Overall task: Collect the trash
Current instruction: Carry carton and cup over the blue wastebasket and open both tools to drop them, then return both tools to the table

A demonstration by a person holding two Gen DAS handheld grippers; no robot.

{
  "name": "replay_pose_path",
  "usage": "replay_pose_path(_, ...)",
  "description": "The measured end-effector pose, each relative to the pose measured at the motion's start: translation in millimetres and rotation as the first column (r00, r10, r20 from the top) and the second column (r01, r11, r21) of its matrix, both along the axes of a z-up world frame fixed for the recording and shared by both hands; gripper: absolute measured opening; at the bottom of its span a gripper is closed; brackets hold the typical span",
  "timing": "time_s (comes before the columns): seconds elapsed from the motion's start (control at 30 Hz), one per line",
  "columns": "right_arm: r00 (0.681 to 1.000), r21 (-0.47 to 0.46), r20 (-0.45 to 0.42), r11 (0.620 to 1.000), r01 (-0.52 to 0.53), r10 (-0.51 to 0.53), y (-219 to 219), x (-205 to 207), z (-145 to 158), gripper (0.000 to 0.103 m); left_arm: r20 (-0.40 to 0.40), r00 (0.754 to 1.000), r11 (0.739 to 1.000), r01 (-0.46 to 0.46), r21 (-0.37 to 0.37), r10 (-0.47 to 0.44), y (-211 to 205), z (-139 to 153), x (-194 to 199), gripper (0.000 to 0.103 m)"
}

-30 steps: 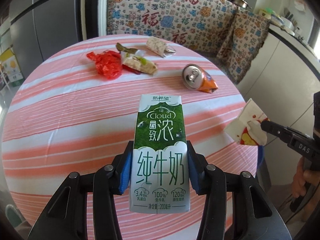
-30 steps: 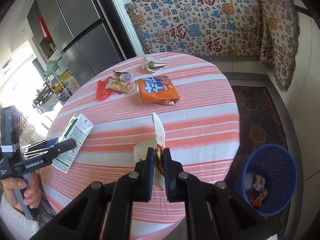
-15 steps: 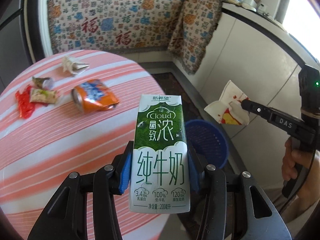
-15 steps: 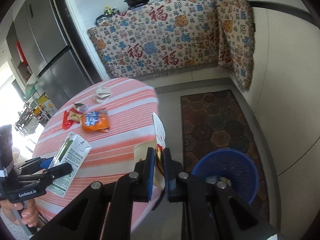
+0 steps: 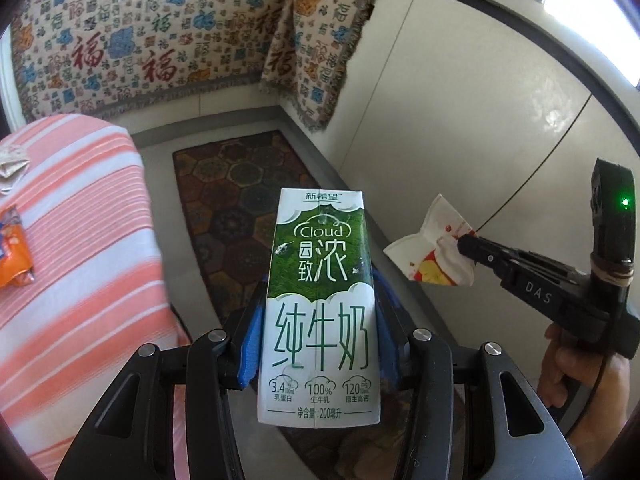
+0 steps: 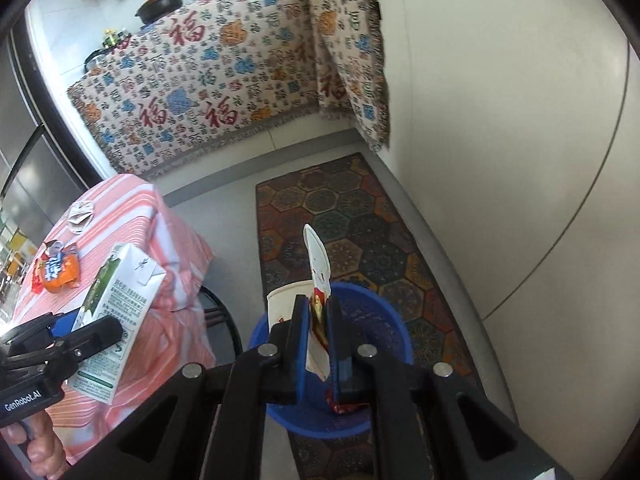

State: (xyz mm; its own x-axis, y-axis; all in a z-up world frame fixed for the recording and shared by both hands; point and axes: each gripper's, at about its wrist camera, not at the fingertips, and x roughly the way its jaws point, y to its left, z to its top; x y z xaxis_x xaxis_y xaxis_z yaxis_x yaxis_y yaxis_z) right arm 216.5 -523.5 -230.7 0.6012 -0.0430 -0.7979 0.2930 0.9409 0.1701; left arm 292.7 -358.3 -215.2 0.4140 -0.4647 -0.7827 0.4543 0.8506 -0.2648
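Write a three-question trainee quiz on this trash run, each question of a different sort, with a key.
1. True or false: the left gripper is clamped on the milk carton.
2. The right gripper grips: A) orange can, B) flattened paper cup, C) nothing.
3. Fill in: the right gripper hangs above the blue ____.

Key: 1 true; 2 B; 3 basket.

There were two grippers, one milk carton (image 5: 319,304), one flattened paper cup (image 5: 434,256), one blue bin (image 6: 384,328) and one orange can (image 6: 59,272).
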Motion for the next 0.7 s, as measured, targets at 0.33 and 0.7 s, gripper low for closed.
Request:
replay_pose_path(0.33,0.998,0.012,-0.04,0.999,0.051,-0.051,-37,5,-19,0.009,-0.057,0.998,1.0,0.025,0.014,-0.025,-41,-37,16,0.049)
replay_pose_path(0.7,0.997,0.049,-0.031,0.996,0.069,-0.067,-52,8,-22,0.023,-0.077,0.997,1.0,0.018,-0.011,-0.018,-61,-52,28,0.078)
